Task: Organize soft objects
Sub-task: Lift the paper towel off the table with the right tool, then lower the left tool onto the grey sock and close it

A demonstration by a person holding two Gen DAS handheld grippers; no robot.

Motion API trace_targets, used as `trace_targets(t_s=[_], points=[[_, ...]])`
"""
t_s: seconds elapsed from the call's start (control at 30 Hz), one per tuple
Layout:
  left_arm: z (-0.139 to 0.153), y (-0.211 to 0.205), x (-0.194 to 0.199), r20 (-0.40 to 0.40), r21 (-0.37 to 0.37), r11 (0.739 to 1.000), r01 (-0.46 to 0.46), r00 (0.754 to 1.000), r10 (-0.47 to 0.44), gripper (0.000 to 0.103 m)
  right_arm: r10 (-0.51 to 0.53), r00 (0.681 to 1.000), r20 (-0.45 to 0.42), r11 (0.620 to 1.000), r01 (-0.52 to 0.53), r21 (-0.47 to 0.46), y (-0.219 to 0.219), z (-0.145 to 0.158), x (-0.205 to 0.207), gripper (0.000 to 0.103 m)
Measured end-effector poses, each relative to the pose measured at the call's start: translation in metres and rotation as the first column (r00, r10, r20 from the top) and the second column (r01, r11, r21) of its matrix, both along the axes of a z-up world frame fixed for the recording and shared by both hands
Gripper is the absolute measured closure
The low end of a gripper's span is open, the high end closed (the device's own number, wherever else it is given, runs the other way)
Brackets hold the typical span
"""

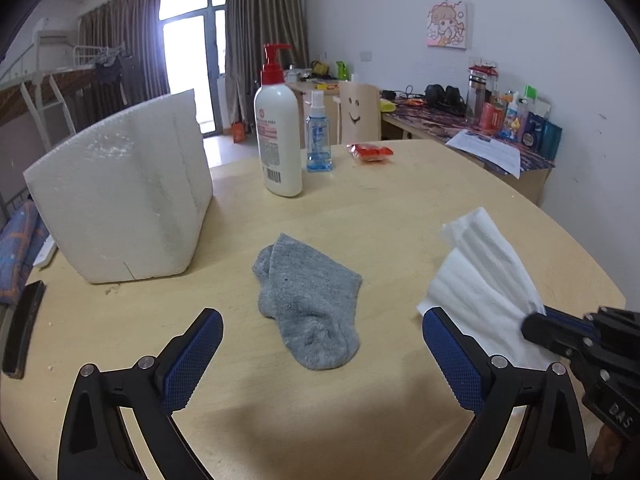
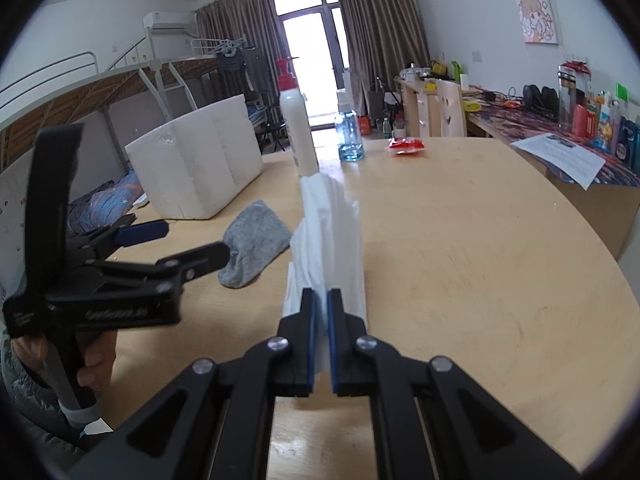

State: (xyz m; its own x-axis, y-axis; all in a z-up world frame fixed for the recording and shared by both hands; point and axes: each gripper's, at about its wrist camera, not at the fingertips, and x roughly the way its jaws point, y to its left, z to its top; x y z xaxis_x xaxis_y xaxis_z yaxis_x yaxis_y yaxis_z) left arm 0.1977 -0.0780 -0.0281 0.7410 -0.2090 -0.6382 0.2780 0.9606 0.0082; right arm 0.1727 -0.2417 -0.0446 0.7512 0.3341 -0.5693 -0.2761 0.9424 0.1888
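A pale wooden table (image 1: 400, 208) fills the lower half of both views, its rounded edge curving down the right side. The biggest thing on it is a white foam box (image 1: 120, 196), standing at the left of the left wrist view and in the left middle of the right wrist view (image 2: 196, 168).

The left gripper (image 1: 322, 348) reaches in from the bottom of its own view with its jaws spread wide, nothing between the blue pads; the grey sock lies on the table just beyond the gap. In the right wrist view it shows at the left (image 2: 180, 244), held by a hand (image 2: 94, 364).

The right gripper (image 2: 321, 300) rises from the bottom centre of its view, jaws narrowed onto a white tissue (image 2: 328, 240) that stands up from the pads and fans out above the table. In the left wrist view the same tissue (image 1: 480, 276) spreads at the right, pinched at its lower right end by that gripper (image 1: 536, 320).

The grey sock (image 1: 312, 300) lies crumpled flat in the centre of the left wrist view, between box and tissue; left of centre in the other view (image 2: 254, 244).

Farther back stand a white lotion bottle with a red pump (image 1: 279, 128), a small blue spray bottle (image 1: 319, 136) just right of it, and a red packet (image 1: 370, 153) further right. A dark flat object (image 1: 24, 328) lies at the table's left edge.
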Motion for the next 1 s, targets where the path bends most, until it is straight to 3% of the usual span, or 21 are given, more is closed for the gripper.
trace_targets(t_s=[0.23,0.37,0.6,0.93,1.0], points=[[-0.015,-0.005,0.025,-0.097,0.009,1.000,0.001,0.995,0.000,0.022,-0.003,1.000,-0.022,1.000,0.004,0.021,-0.008,-0.005,0.003,0.095],[-0.024,-0.006,0.038,-0.144,0.020,1.000,-0.012,0.989,0.015,0.023,-0.001,1.000,-0.024,1.000,0.002,0.027,-0.010,-0.007,0.002,0.095],[-0.029,-0.004,0.050,-0.174,0.021,0.999,-0.035,0.984,0.038,0.031,-0.005,1.000,-0.026,0.999,0.006,0.037,-0.016,-0.008,0.001,0.095],[-0.034,-0.005,0.055,-0.190,0.039,0.999,-0.031,0.981,0.038,0.051,0.000,1.000,-0.025,0.999,0.001,0.041,-0.014,-0.007,-0.002,0.095],[-0.034,-0.007,0.054,-0.183,0.043,0.999,-0.024,0.983,0.031,0.059,-0.004,1.000,-0.027,0.999,0.006,0.041,-0.015,-0.008,-0.001,0.095]])
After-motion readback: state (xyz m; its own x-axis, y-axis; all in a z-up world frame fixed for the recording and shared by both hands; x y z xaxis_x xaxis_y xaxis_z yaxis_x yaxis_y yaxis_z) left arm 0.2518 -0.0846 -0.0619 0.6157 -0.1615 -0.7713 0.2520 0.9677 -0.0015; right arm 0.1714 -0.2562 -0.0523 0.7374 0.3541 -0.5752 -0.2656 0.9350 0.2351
